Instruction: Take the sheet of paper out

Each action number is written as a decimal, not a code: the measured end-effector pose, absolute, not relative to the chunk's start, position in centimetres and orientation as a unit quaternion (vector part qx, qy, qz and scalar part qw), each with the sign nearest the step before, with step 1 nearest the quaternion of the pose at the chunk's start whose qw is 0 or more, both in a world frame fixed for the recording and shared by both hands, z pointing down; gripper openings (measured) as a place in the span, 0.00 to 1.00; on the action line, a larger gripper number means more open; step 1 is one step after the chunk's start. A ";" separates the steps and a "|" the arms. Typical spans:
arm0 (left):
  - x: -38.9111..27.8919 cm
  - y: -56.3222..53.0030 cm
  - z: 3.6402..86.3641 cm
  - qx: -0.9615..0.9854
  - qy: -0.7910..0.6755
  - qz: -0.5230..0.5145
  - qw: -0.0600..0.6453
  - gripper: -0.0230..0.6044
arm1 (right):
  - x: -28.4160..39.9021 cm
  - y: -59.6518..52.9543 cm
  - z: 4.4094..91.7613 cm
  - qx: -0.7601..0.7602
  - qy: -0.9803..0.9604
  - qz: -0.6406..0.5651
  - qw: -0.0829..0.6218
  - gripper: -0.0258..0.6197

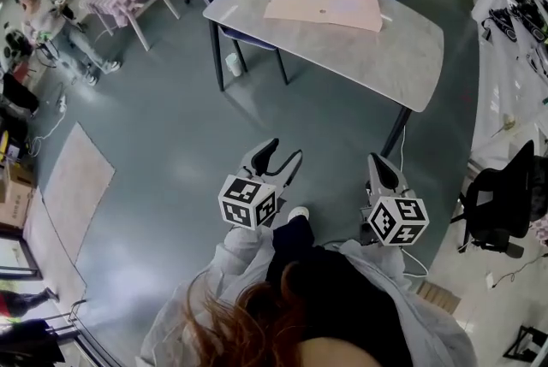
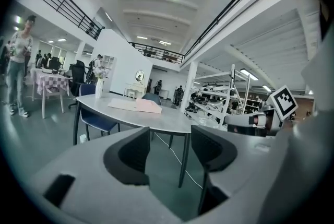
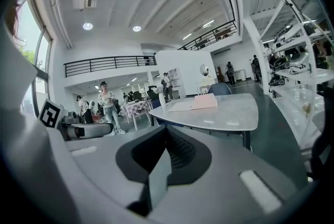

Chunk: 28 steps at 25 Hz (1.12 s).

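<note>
Left tongs (image 1: pixel 285 151) wide open & empty, right tongs (image 1: pixel 382 162) closed on nothing; sheet of paper (image 1: pixel 295 2) lies on tabletop (image 1: pixel 385 57) upper centre, well apart, so closed right tongs could shove it off w/o gripping.

No words, brands or numbers can be read anywhere; the two marker cubes (image 1: pixel 248 201) (image 1: pixel 398 221) bear only black-and-white square patterns.
</note>
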<state>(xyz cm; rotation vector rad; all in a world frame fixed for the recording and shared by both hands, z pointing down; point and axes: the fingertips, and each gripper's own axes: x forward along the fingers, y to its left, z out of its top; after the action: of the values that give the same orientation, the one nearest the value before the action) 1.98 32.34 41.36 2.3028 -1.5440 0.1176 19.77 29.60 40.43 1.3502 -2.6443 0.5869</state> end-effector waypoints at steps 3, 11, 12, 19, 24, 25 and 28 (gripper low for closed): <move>0.5 29.5 41.6 0.819 -0.542 0.043 0.181 0.42 | 18.2 26.8 40.7 0.449 -0.871 0.193 0.058 0.06; -3.4 24.0 42.4 0.822 -0.537 0.050 0.180 0.42 | 14.0 20.6 41.4 0.444 -0.872 0.196 0.053 0.06; -3.9 23.5 42.5 0.822 -0.538 0.051 0.179 0.42 | 13.5 20.2 41.5 0.442 -0.874 0.197 0.053 0.06; -5.4 22.0 43.2 0.815 -0.545 0.049 0.191 0.42 | 12.2 18.7 42.3 0.427 -0.880 0.200 0.058 0.06; -5.9 21.0 44.6 0.809 -0.546 0.049 0.213 0.42 | 12.3 17.3 43.4 0.433 -0.875 0.207 0.065 0.06; -6.0 20.6 44.8 0.808 -0.547 0.049 0.215 0.42 | 12.2 16.8 43.5 0.433 -0.875 0.207 0.066 0.06; -6.6 18.6 45.3 0.804 -0.551 0.046 0.218 0.42 | 11.9 14.7 43.8 0.432 -0.876 0.203 0.067 0.06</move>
<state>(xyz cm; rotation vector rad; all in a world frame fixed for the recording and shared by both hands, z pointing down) -6.62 18.59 45.28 2.2264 -1.5245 0.1265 11.88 14.69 43.83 1.3028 -2.6411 0.6118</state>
